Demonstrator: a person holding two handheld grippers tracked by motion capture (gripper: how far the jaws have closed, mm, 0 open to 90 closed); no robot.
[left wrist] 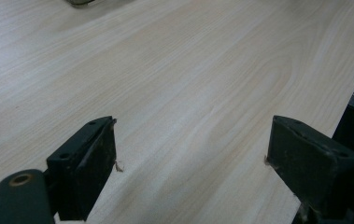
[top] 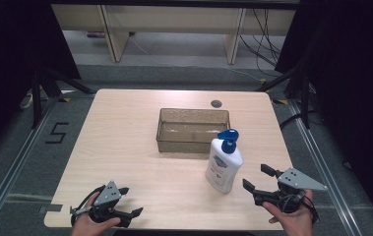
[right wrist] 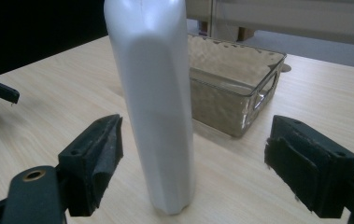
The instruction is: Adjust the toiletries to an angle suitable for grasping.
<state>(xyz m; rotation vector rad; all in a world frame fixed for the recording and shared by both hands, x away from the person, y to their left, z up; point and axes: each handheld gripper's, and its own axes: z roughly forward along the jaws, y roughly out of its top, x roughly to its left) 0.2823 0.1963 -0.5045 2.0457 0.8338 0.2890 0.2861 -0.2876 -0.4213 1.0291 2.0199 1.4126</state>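
White plastic bottle point(top: 223, 167) with blue pump top stands upright on pale wood-grain table point(top: 125, 142), just before dimpled clear bin point(top: 192, 131). Right gripper point(top: 257, 179) open, jaws flanking the bottle, apart. Left gripper point(top: 130, 201) open, holding nothing.

From my seat I see the pump bottle point(top: 224, 163) standing upright on the bench point(top: 125, 147), toward its right near side. Just behind it, about mid-bench, sits the tray point(top: 192, 142); the bottle stands in front of the tray's right near corner. The right gripper point(top: 259, 179) is just to the right of the bottle, its jaws pointing at it. The left gripper point(top: 130, 201) rests at the near left edge, well apart from both.
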